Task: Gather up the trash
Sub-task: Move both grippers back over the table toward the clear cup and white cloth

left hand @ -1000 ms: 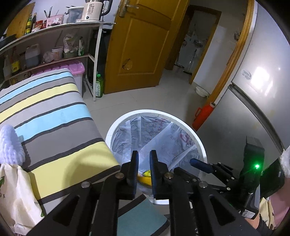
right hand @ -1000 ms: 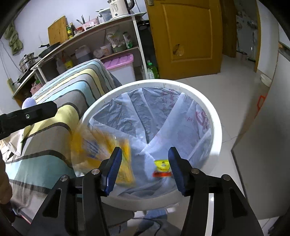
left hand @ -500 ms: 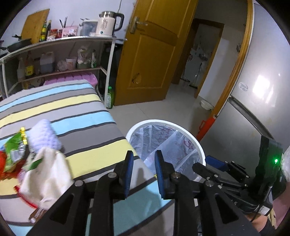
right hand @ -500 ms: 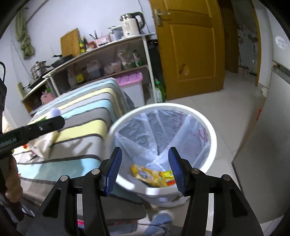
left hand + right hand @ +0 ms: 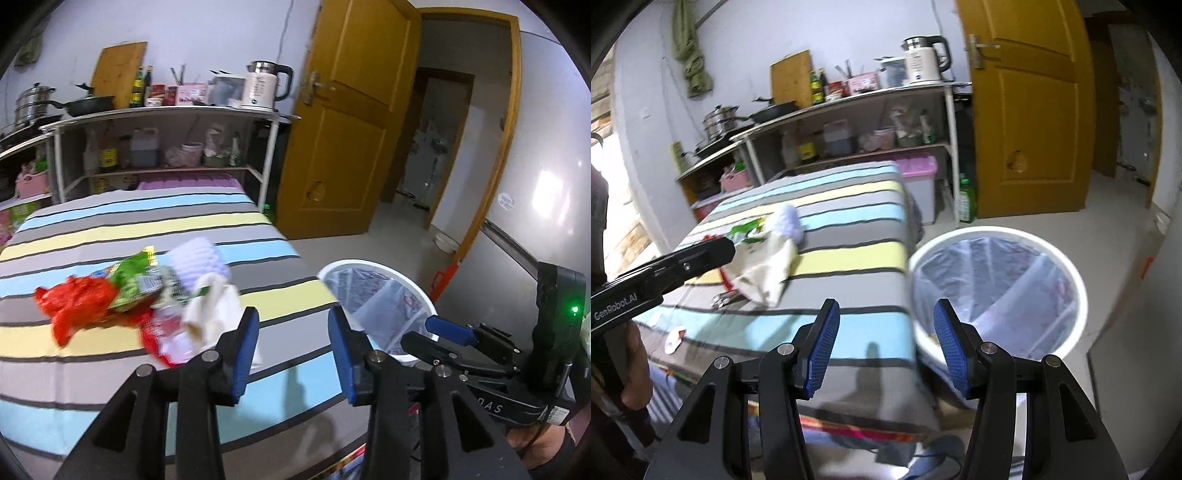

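A white bin [image 5: 373, 291] [image 5: 997, 288] lined with a clear bag stands on the floor beside the striped table [image 5: 110, 236] [image 5: 857, 258]. On the cloth lies a heap of trash: a red plastic bag [image 5: 74, 302], a green wrapper [image 5: 133, 275], a red-and-white packet [image 5: 166, 332], a cream cloth bag [image 5: 214, 310] [image 5: 768, 269] and a fluffy lilac thing [image 5: 197, 258] [image 5: 788, 221]. My left gripper [image 5: 293, 343] hovers over the table's near edge, its jaws opening and empty. My right gripper [image 5: 884, 343] is open and empty, between table and bin.
A shelf unit [image 5: 166, 140] with a kettle [image 5: 264, 86], pans and bottles stands behind the table. A yellow door [image 5: 343, 129] is ajar to the right, and a fridge [image 5: 535, 206] is at far right. A green bottle [image 5: 966, 201] stands on the floor.
Both grippers have drawn up and back from the bin toward the table. The left jaws have widened from nearly shut. A yellow packet dropped from the right gripper into the bin.
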`<state>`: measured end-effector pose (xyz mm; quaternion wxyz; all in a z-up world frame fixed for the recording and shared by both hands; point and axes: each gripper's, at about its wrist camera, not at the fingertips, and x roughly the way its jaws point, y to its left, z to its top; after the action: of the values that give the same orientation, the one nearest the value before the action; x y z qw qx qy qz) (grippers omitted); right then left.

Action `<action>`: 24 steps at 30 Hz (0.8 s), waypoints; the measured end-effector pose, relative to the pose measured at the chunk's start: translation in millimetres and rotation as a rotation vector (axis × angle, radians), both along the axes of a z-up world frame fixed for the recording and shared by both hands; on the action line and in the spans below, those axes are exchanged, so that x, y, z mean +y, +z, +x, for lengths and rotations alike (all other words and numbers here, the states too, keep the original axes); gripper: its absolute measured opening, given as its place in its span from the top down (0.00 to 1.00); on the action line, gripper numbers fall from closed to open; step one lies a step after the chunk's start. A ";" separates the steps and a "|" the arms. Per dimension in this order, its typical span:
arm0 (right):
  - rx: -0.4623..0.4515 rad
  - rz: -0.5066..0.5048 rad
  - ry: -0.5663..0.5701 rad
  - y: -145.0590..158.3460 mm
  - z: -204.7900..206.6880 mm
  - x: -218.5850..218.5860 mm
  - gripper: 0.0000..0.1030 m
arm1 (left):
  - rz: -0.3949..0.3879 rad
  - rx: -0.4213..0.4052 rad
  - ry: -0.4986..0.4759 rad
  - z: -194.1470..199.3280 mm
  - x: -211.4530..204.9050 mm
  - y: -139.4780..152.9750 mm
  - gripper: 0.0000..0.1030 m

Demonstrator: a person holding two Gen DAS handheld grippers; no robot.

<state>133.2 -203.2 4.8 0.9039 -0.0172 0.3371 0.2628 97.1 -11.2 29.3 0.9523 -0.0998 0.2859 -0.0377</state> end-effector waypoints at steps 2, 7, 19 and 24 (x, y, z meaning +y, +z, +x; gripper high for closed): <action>0.002 0.001 0.018 -0.2 -3.3 5.7 0.48 | 0.003 -0.001 0.023 -8.4 8.6 -1.9 0.61; 0.002 0.000 0.062 0.6 -13.3 20.8 0.48 | 0.021 0.001 0.085 -27.4 30.6 -6.4 0.61; -0.004 -0.018 0.153 3.6 -30.1 55.6 0.48 | 0.081 -0.007 0.199 -71.3 72.0 -15.5 0.51; -0.003 -0.028 0.188 0.7 -33.0 71.7 0.48 | 0.094 0.017 0.246 -83.8 87.5 -28.6 0.51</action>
<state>100.2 -131.6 5.5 0.8755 -0.0618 0.3363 0.3415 13.4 76.2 0.7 0.9510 -0.0898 0.2808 0.0934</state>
